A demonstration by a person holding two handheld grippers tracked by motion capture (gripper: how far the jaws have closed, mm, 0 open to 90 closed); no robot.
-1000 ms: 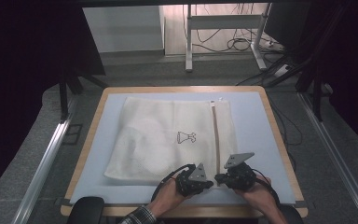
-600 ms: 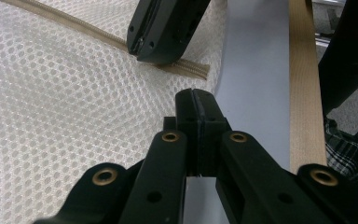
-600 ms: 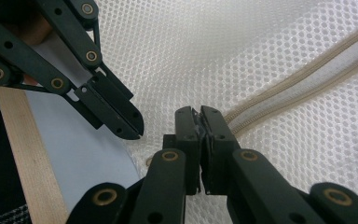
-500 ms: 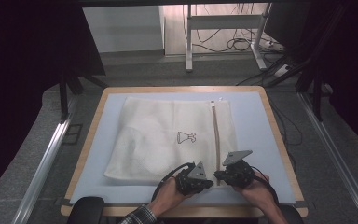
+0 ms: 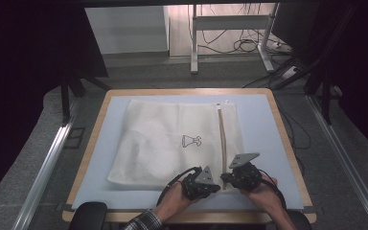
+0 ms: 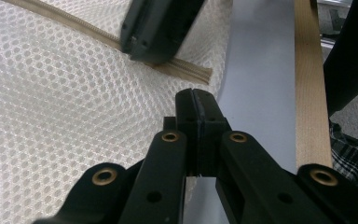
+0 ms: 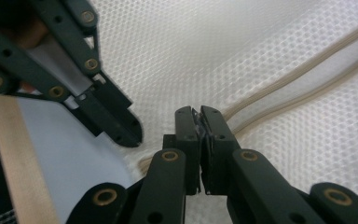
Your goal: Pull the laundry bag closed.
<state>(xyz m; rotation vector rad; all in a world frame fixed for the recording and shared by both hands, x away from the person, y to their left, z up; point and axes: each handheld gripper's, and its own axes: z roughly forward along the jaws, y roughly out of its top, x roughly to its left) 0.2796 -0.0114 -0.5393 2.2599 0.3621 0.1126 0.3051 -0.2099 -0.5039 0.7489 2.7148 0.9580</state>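
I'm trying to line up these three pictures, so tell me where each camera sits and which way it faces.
High view: fixed above the person's side, looking forward and down on the table, mesh bag and both hands.
Left gripper view: rides the left hand-held gripper, looking along its shut jaws at the bag's edge.
Right gripper view: rides the right hand-held gripper, looking along its shut jaws at the mesh.
Shared: both gripper views show the zipper and the other gripper's jaws.
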